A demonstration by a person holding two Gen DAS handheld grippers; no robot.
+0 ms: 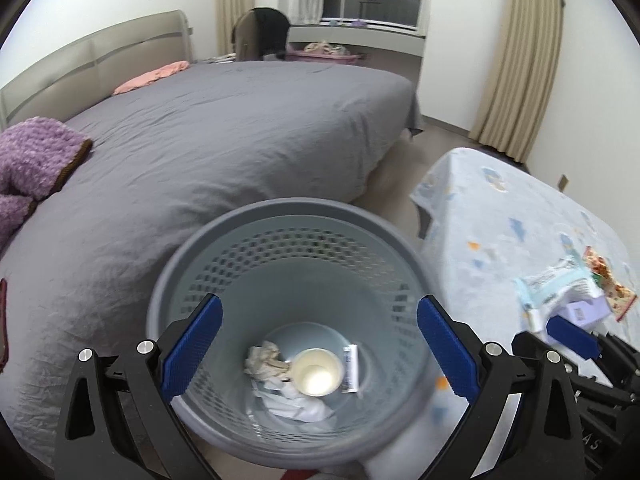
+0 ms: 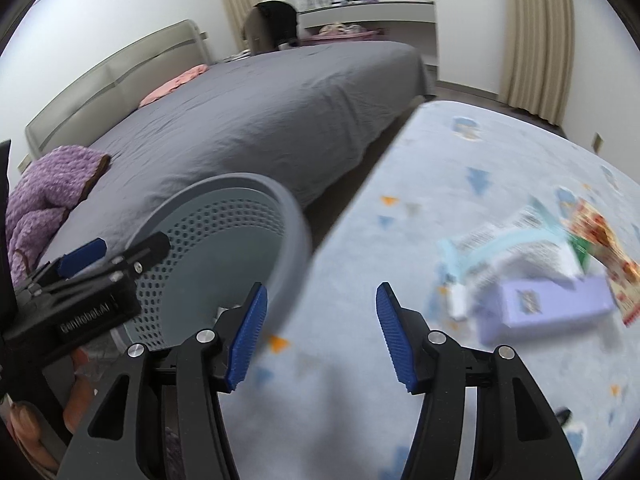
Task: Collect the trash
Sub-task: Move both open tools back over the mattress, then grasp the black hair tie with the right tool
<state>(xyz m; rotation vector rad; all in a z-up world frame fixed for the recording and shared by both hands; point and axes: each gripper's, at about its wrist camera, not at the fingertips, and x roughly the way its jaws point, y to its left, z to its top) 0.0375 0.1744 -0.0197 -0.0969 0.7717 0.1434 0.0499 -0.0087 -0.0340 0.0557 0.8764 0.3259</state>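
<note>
- Left wrist view: the bin stands between bed and table, holding a cup and crumpled paper.
- Left gripper spread wide over it, empty.
- Only the right wrist view shows the right gripper apart, empty, over the table edge; wrappers lie near.

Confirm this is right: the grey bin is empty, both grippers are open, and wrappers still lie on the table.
Not empty: the left wrist view shows the grey bin already holding a paper cup, crumpled tissue and a small tube. The rest stands.
</note>
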